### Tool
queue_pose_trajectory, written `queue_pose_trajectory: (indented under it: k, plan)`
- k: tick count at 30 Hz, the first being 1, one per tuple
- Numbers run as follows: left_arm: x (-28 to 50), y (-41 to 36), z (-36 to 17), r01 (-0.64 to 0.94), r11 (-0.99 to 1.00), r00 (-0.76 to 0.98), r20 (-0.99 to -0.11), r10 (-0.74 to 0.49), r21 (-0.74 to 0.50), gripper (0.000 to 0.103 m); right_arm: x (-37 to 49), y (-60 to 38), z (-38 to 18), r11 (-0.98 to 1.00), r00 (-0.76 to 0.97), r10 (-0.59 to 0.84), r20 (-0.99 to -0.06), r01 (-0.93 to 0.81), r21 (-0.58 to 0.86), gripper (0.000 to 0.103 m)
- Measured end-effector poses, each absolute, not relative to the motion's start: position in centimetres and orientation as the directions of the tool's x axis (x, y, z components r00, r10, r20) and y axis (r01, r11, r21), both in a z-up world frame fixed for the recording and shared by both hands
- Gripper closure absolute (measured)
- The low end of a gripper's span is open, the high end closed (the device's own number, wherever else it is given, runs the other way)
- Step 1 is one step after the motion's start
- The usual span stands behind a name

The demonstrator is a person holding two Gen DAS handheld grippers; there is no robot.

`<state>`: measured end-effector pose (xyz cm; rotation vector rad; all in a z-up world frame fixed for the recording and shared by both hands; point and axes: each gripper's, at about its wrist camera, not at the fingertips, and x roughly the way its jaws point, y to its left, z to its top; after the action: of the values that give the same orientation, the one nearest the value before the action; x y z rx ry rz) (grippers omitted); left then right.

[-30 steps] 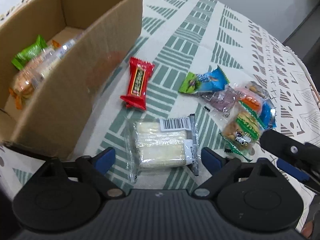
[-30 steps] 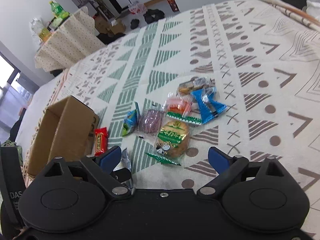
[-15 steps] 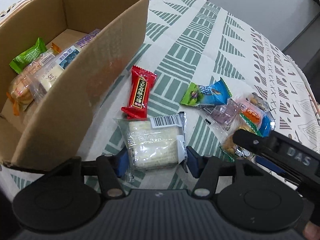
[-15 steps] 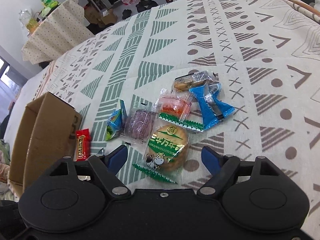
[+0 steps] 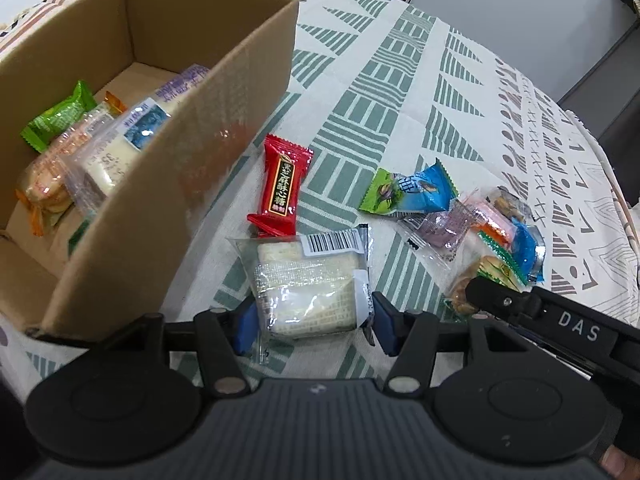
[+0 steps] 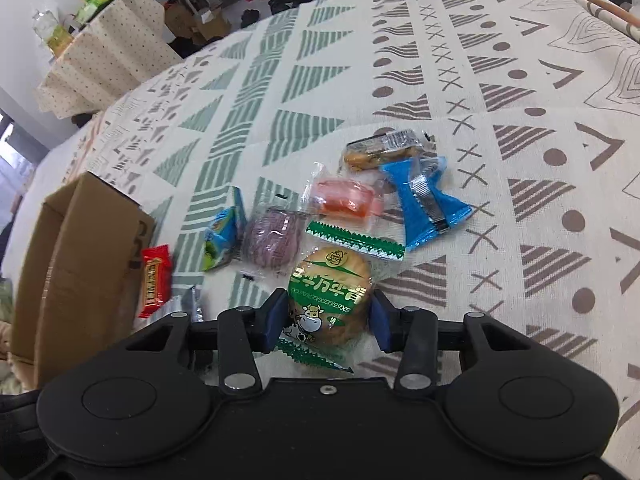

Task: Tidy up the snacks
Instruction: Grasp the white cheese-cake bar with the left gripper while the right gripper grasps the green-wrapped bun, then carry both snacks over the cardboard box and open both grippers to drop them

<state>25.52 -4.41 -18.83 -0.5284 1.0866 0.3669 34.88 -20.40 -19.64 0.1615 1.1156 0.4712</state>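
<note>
A cream tablecloth (image 6: 520,92) printed with green and brown triangles covers the table, with a cluttered room beyond it at 12 o'clock in the right wrist view. The cardboard box (image 5: 168,216) sits at 10 o'clock in the left wrist view and already holds a few snacks: a green packet (image 5: 56,116), a clear-wrapped white cake (image 5: 116,148) and an orange-trimmed biscuit pack (image 5: 42,184). So the sorting looks partly done, by my judgement less than half.

The left gripper (image 5: 310,320) has its jaws narrowed onto the sides of the white cake pack (image 5: 306,284), which lies on the cloth at 6 o'clock, just beside the box wall. The right gripper (image 6: 326,320) pinches the round green biscuit pack (image 6: 330,292) the same way.

Left on the cloth: the red candy bar (image 5: 282,188), the blue-green packet (image 5: 408,192), the purple cake (image 6: 272,236), the orange jelly (image 6: 344,200), the blue wrapper (image 6: 424,200) and the brown pastry (image 6: 380,150).

The box's near wall stands tall, so both packs need lifting over its rim. Cloth toward 3 o'clock in the right wrist view is open
</note>
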Motion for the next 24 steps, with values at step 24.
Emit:
queue_pose_trajectory:
  k: [24]
  plan:
    - [22.0, -4.0, -11.6, -0.484, 0.848, 0.529, -0.844, 0.088, -0.215, 0.047, 31.4, -20.6, -13.8, 0.821, 0.457, 0.568, -0.684, -0.371, 0.434, 0.06]
